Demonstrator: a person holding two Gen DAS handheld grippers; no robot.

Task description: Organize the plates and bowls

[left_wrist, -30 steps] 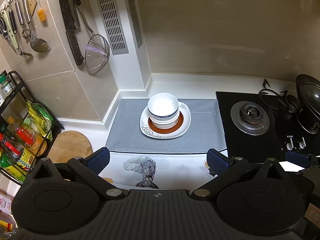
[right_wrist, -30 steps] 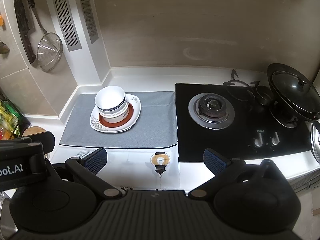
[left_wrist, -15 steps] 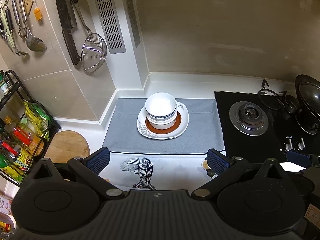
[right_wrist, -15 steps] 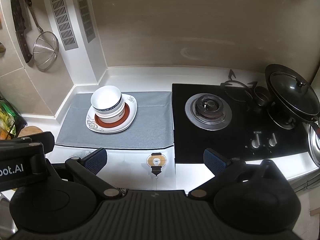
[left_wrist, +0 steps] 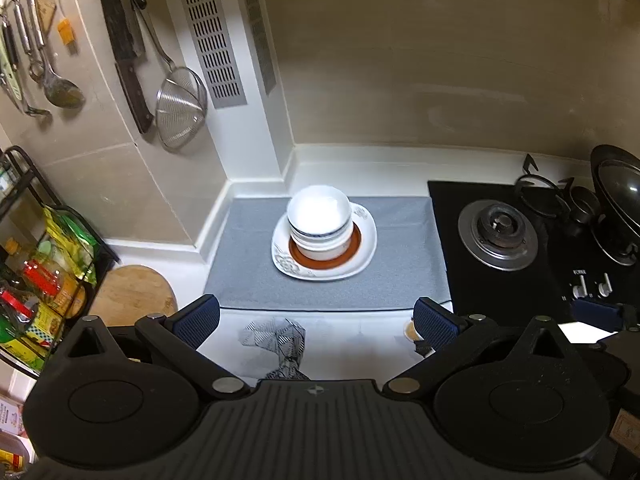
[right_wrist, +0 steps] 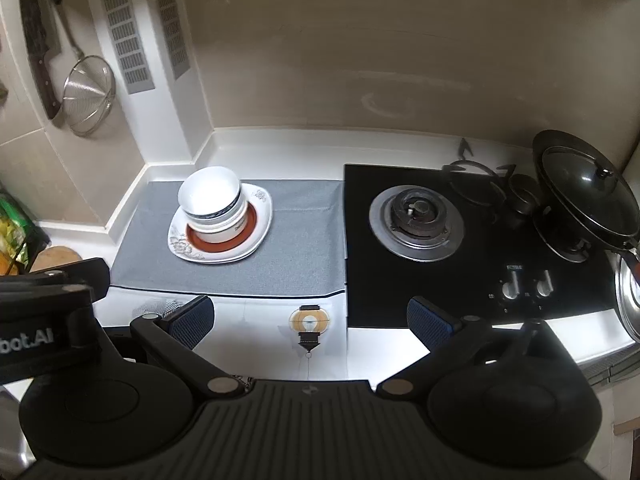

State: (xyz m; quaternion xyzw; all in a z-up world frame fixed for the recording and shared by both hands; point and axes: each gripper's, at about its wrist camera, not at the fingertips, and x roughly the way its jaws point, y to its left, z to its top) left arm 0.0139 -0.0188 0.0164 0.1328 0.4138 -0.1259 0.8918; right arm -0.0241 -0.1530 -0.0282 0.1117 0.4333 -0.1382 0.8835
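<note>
A stack of white bowls (left_wrist: pixel 320 220) sits on a brown-rimmed plate (left_wrist: pixel 352 246), which lies on a white flower-patterned plate (left_wrist: pixel 366 236), all on a grey mat (left_wrist: pixel 400 272). The stack also shows in the right wrist view (right_wrist: pixel 212 204), with the white plate (right_wrist: pixel 260 216) under it. My left gripper (left_wrist: pixel 316 320) is open and empty, held above the counter's front, short of the stack. My right gripper (right_wrist: pixel 310 318) is open and empty, in front of the mat's right end. The left gripper's body shows at the right wrist view's left edge (right_wrist: pixel 44 312).
A black gas hob (right_wrist: pixel 440 240) lies right of the mat, with a lidded wok (right_wrist: pixel 580 196) at its far right. Knives, ladles and a strainer (left_wrist: pixel 180 112) hang on the left wall. A rack of bottles (left_wrist: pixel 36 280) and a round wooden board (left_wrist: pixel 132 296) stand at left.
Both grippers have drifted slightly to the left and back; the dish stack shifts a little in each view. Both stay open and empty.
</note>
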